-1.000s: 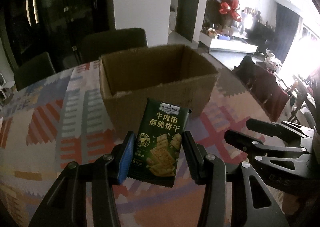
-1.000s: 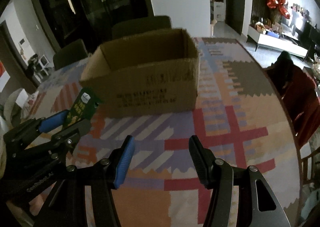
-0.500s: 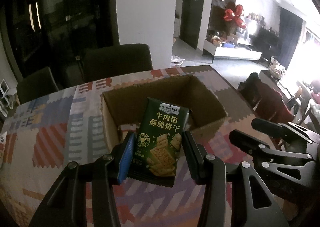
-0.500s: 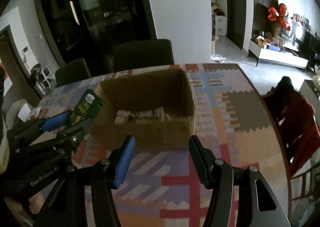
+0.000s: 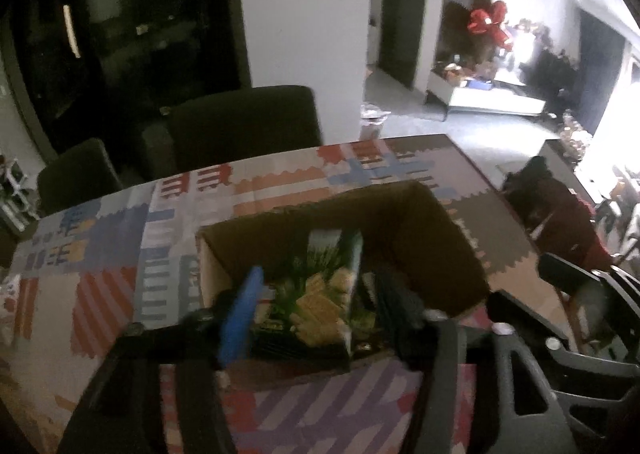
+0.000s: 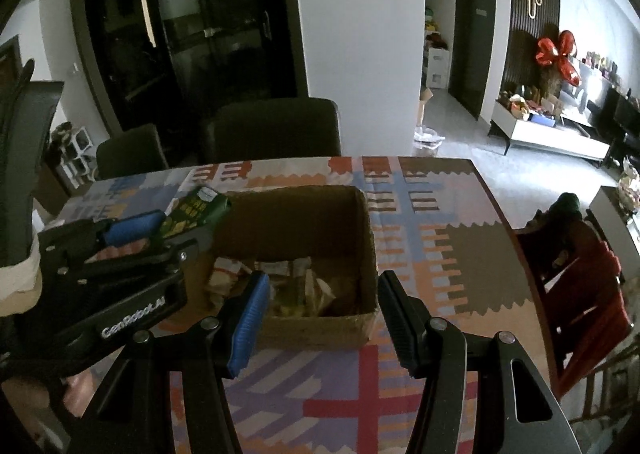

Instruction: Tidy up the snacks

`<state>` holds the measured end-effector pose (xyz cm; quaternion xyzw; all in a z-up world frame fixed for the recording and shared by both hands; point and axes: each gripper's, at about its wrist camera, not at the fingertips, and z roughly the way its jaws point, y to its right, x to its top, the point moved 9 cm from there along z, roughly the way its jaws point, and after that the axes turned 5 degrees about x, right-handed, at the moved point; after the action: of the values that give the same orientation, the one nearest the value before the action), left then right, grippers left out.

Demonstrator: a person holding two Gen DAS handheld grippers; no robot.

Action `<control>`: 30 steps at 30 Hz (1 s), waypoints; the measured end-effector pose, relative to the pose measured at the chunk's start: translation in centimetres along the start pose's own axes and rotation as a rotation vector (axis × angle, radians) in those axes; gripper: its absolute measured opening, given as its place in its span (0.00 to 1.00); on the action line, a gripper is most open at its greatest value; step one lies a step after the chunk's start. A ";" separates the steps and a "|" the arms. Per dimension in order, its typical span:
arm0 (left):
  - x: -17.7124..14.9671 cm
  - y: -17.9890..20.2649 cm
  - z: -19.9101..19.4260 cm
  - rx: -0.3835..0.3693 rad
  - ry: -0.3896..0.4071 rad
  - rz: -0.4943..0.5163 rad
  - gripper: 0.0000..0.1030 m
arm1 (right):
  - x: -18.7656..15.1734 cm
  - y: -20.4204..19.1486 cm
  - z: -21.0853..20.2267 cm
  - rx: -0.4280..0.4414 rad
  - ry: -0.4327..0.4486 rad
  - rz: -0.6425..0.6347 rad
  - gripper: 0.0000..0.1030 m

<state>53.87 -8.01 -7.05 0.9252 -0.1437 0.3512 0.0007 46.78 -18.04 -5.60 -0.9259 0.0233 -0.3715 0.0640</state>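
Observation:
An open cardboard box (image 5: 436, 238) stands on the patterned tablecloth, with several snack packets (image 6: 288, 286) lying inside. My left gripper (image 5: 316, 294) hovers over the box's near left part and its jaws are opening. The green cracker packet (image 5: 320, 294) sits blurred between the fingers and looks loose from the pads, over the box's inside. From the right wrist view the packet (image 6: 196, 209) shows at the left gripper (image 6: 160, 230), by the box's (image 6: 320, 326) left rim. My right gripper (image 6: 324, 294) stands open and empty just before the box's near wall.
Dark chairs (image 6: 276, 129) stand behind the table's far edge. A red chair (image 6: 580, 282) sits beyond the table's right edge (image 6: 500, 213). The colourful tablecloth (image 6: 420, 213) spreads around the box. A cabinet with a red bow (image 6: 556, 53) lies far right.
Both grippers rose and moved forward, so the box's inside now shows. The left jaws have widened and the green packet has tipped down toward the box.

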 end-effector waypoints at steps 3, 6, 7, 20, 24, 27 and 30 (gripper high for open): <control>-0.4 -0.5 -0.3 0.027 0.004 -0.022 0.63 | -0.2 0.7 0.1 -0.010 -0.005 0.009 0.56; -1.2 -1.1 -1.3 0.039 0.008 -0.054 0.64 | -0.6 1.3 -0.2 -0.012 -0.004 0.011 0.56; -1.6 -1.2 -1.8 0.039 0.010 -0.063 0.67 | -0.8 1.4 -0.4 -0.009 -0.003 0.012 0.57; -7.1 -1.4 -11.0 0.109 0.108 -0.112 0.77 | -3.4 1.1 -7.5 0.025 0.114 -0.043 0.75; -9.0 -0.9 -13.9 0.111 0.136 -0.102 0.81 | -4.4 0.7 -9.8 0.052 0.131 -0.045 0.75; -10.5 -0.6 -16.0 0.126 0.162 -0.101 0.85 | -5.6 0.5 -11.6 0.055 0.146 -0.067 0.75; -11.9 -0.1 -17.7 0.131 0.184 -0.107 0.89 | -6.9 0.4 -13.4 0.051 0.165 -0.081 0.79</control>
<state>33.94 -2.95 -1.44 0.8934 -0.0703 0.4428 -0.0277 32.55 -19.16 -0.81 -0.8904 -0.0182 -0.4494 0.0706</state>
